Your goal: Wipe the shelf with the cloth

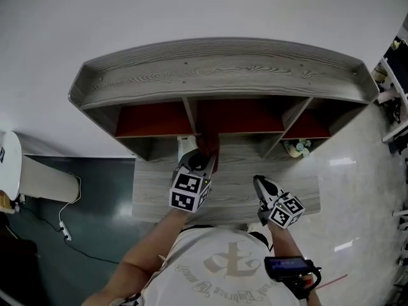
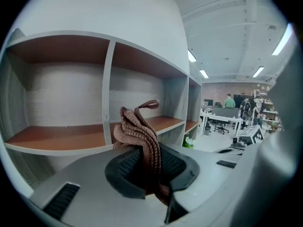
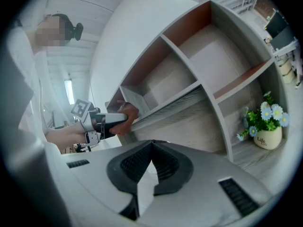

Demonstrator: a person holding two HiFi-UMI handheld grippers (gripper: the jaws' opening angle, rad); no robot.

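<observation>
Left gripper [image 2: 147, 169] has its jaws clamped tight on the brown knitted cloth [image 2: 140, 136], which bunches up out of the pads toward twelve o'clock. In the head view we find that bunch right at the front edge of the shelf [image 1: 217, 69], by the divider between the left and middle bays. Right gripper [image 3: 150, 164], at four o'clock of the left one, has its jaws drawn together on nothing and hangs clear of the wood. We'd call this the wiping stroke itself, early on. Next the cloth wants pressing flat onto a red-brown board and sweeping sideways, minding the small flower pot [image 3: 266, 137] in the lower bay at two o'clock.
</observation>
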